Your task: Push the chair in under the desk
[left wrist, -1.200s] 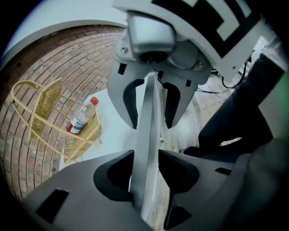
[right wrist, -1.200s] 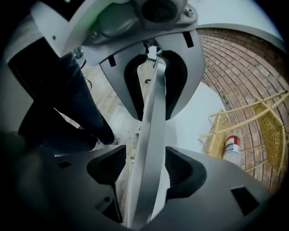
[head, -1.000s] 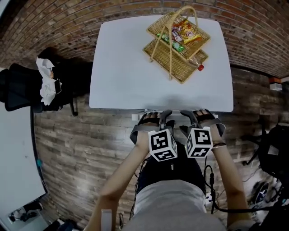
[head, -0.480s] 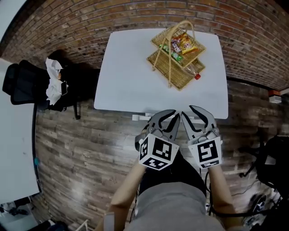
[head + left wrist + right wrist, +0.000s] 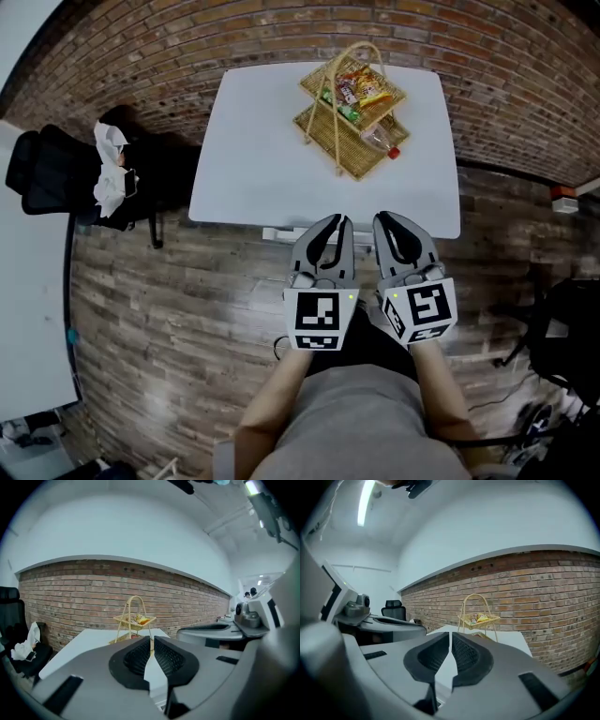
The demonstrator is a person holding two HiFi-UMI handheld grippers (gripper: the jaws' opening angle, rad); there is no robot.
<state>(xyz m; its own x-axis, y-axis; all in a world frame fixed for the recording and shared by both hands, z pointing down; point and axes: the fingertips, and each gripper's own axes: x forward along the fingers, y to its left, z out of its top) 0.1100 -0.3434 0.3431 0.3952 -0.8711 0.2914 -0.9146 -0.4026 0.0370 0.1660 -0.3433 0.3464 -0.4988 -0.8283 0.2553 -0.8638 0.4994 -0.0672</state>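
Both tongs are hovering side by side just in front of the desk's near edge, each pair of jaws having just been closing down to a thin slit with nothing between them. The left tongs and the right tongs are pointing towards the brick wall, their marker cubes facing up at the head camera.

Wood-plank floor is stretching out under everything. On it the white desk is standing with its far edge against the wall. The chair is showing only as a narrow white strip along the desk's near edge, just ahead of the left tongs; the rest of it is lying hidden beneath the desk top. Well off to the left, a black office chair is carrying a crumpled white cloth with a phone beside it.

Towards the far right corner of the desk, a two-tier wicker basket with a tall looped handle is standing upright. Its upper tray is holding a heap of bright snack packets, red, yellow and orange. Green packets are peeking out over the lower tray, and a clear bottle with a red cap is lying on its side in that lower tray, its cap poking past the rim.
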